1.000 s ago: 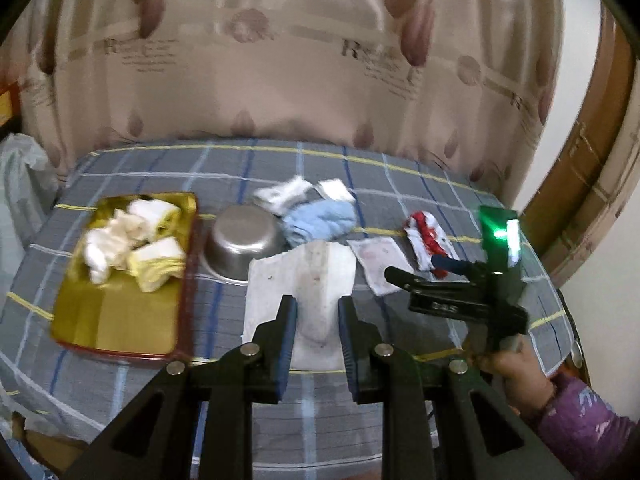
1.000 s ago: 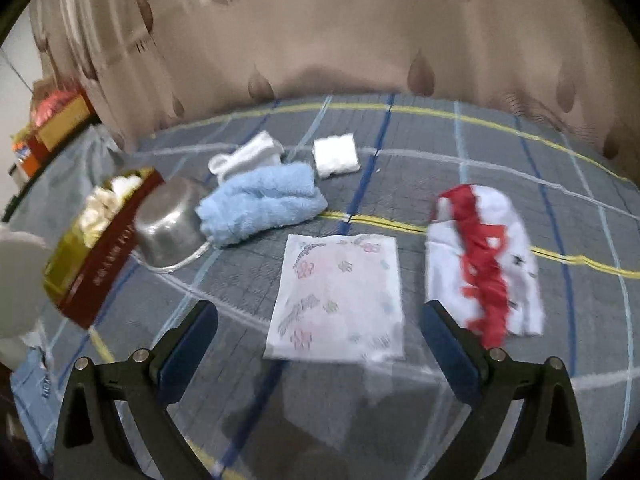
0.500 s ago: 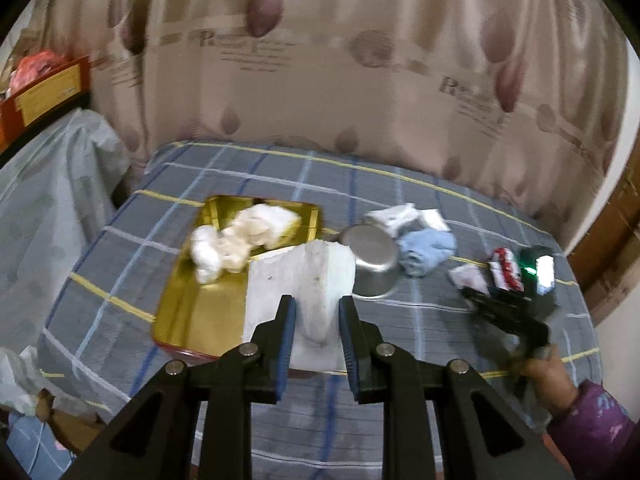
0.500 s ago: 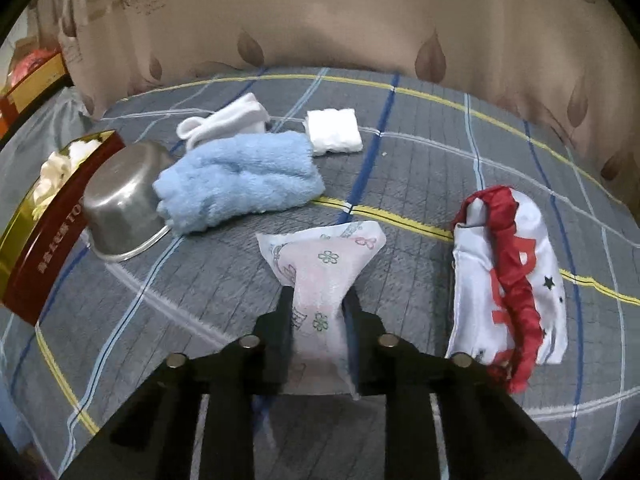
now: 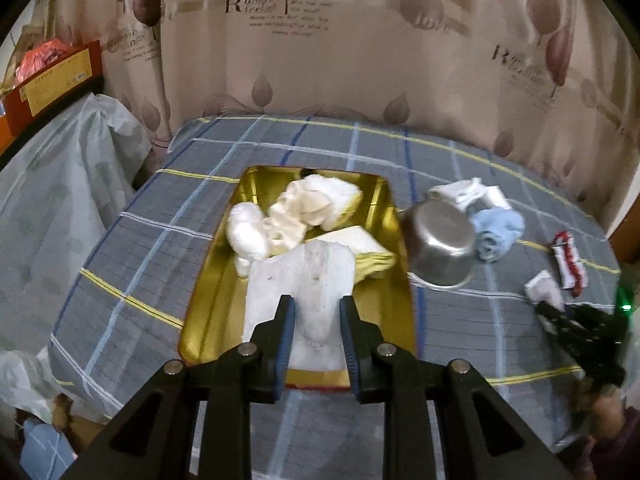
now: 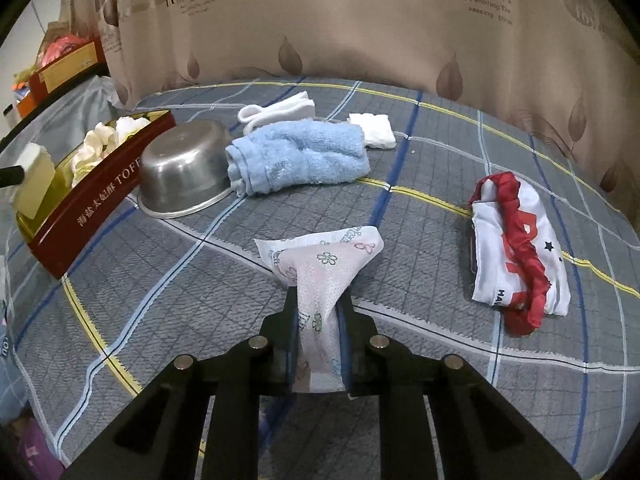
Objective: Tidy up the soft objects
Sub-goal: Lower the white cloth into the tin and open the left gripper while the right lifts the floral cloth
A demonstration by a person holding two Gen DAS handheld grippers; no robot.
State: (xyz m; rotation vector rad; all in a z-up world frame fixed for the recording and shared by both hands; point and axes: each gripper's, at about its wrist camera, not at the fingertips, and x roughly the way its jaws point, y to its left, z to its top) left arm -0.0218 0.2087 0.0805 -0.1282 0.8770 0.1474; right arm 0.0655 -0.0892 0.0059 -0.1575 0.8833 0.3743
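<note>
Over the gold tray (image 5: 208, 312) now hangs the white cloth (image 5: 316, 280).

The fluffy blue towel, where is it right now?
In the right wrist view the rolled light-blue terry towel lies on the checked bedspread, touching the upturned steel bowl on its left, between two small white cloths behind it.

Both cams ride the grippers, looking forward and steeply down along the fingers. Left one sits right over the gold tin tray (image 5: 208, 292), facing the curtain (image 5: 360, 48). Right one sits low over the plaid bedspread (image 6: 420, 240). Both catch the steel bowl (image 5: 440, 248) and blue towel (image 6: 300, 160).
</note>
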